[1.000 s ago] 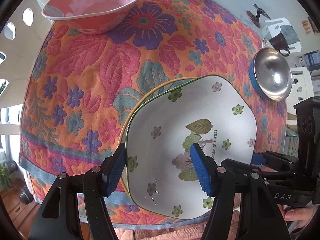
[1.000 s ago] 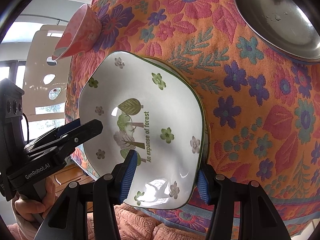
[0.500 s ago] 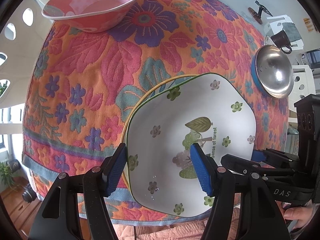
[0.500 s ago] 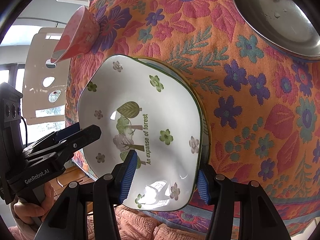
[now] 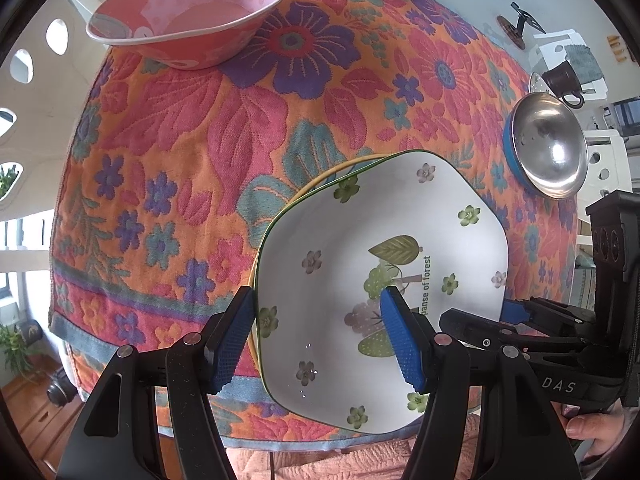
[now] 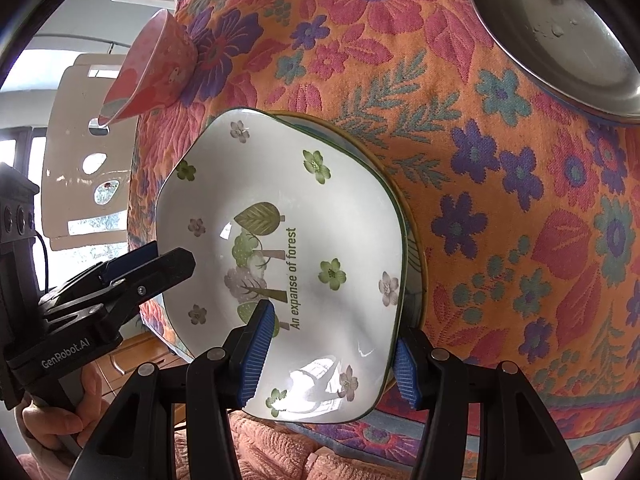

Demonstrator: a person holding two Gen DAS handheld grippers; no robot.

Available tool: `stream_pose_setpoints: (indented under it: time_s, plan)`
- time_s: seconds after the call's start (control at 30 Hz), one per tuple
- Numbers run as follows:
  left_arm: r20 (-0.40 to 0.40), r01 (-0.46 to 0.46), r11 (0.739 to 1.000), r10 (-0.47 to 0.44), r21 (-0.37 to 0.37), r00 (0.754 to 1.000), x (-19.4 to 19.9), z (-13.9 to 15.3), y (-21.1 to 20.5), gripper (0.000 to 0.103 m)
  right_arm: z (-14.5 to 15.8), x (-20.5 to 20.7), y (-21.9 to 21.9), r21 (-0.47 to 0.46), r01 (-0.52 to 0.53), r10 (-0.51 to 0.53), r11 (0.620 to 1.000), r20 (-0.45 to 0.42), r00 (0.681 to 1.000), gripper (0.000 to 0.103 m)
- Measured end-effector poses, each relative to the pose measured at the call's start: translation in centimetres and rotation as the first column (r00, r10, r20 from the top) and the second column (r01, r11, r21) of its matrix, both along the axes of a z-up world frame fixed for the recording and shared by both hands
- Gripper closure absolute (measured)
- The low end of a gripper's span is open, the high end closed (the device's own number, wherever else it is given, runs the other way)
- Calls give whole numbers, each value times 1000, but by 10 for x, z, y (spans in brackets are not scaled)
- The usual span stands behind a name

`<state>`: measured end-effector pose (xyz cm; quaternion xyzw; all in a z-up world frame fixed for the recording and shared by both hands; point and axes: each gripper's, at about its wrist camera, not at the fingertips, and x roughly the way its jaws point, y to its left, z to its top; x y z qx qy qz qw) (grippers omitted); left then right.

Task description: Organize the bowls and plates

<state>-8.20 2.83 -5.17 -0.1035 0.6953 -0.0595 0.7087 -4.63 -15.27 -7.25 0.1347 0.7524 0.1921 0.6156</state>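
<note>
The white plate (image 6: pixel 280 248) is showing "An expanse of forest" in dark letters beside its tree drawing, mid-frame. The left gripper (image 6: pixel 152 260), at lower left of the right wrist view, is displaying "GenRobot.AI". The right gripper (image 5: pixel 516 312), lower right in the left wrist view, is showing "DAS".

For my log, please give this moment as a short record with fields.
held: white plate, with a yellow-rimmed one beneath
left gripper: straddles plate rim, one finger inside
right gripper: straddles the opposite rim
contact: cannot tell
pink bowl: far side of cloth
steel bowl: right side
surface: floral cloth
</note>
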Motion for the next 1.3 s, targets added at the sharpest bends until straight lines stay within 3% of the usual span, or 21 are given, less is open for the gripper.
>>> stream_pose_setpoints:
  time_s: [0.57,1.3]
  plan:
    - [2,7,1000,-7,-2,1000,0,2,1,41,-1,4,-14,12,33,-32,999,-29,999,50]
    - [-1,37,999,-37,-15,999,-2,6,3,41,19,-8,-39,-21,112,-112,993,-16,994,50]
